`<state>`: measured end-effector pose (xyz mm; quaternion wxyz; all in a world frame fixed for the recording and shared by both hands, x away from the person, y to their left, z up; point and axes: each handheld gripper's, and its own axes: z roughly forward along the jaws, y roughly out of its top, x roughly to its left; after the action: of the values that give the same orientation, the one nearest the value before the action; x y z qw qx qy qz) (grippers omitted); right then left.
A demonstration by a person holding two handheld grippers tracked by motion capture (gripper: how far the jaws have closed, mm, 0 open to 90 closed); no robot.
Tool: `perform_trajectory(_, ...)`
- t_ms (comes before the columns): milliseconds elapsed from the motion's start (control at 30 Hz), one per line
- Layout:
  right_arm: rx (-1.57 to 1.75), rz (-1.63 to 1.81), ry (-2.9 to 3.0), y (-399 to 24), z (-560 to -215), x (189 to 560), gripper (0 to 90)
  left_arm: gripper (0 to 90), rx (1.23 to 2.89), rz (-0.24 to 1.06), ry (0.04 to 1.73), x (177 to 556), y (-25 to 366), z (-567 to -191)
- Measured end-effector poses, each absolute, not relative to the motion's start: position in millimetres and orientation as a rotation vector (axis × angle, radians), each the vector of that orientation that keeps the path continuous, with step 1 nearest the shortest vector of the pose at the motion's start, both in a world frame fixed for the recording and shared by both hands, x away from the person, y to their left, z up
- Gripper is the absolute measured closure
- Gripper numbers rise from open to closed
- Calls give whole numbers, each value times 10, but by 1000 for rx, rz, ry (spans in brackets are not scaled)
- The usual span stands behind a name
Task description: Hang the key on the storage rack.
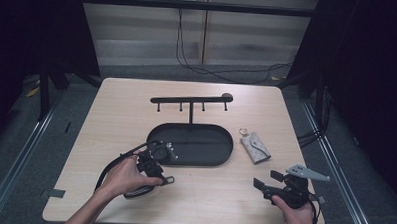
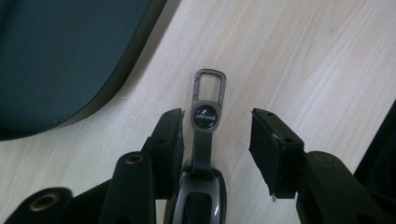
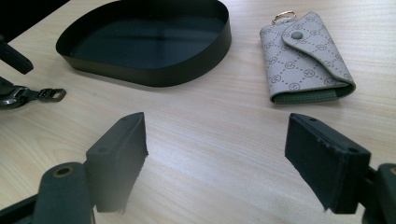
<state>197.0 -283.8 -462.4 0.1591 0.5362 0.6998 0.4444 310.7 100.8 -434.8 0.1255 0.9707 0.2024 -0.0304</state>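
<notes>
- While the left gripper (image 2: 215, 140) stands spread over the table (image 1: 111, 119), a car key (image 2: 205, 140) lies between its jaws, touching neither, just in front of the black oval tray (image 1: 225, 155).
- Right of the tray lies a patterned key pouch (image 3: 303, 58).
- The right gripper (image 3: 215, 158) is spread wide, empty, in front of the pouch, well right of the tray.

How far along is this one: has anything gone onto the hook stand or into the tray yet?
Nothing looks done: the black hook rack carries nothing and its black oval tray holds nothing. In hand: the left gripper, jaws open, straddles the dark key fob with a metal clip lying on the table. Left, presumably: the fob and the grey patterned key pouch, which lies untouched ahead of the open right gripper.
</notes>
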Motion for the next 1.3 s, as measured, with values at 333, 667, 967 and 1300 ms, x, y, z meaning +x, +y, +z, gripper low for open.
perform_trajectory(333, 1540, 1244, 2008, -2828, -4634, 1982, 210, 591, 2888, -92, 559, 3187, 903, -4456)
perform_trajectory(667, 1539, 1245, 2006, -2832, -4633, 1980, 212, 634, 2953, -117, 559, 3222, 831, -4555)
perform_trajectory(967, 1542, 1247, 2005, -2832, -4634, 1981, 211, 698, 2988, -123, 525, 3208, 775, -4587)
perform_trajectory(1300, 1536, 1257, 2001, -2832, -4627, 1975, 210, 688, 3048, -82, 498, 3188, 698, -4641)
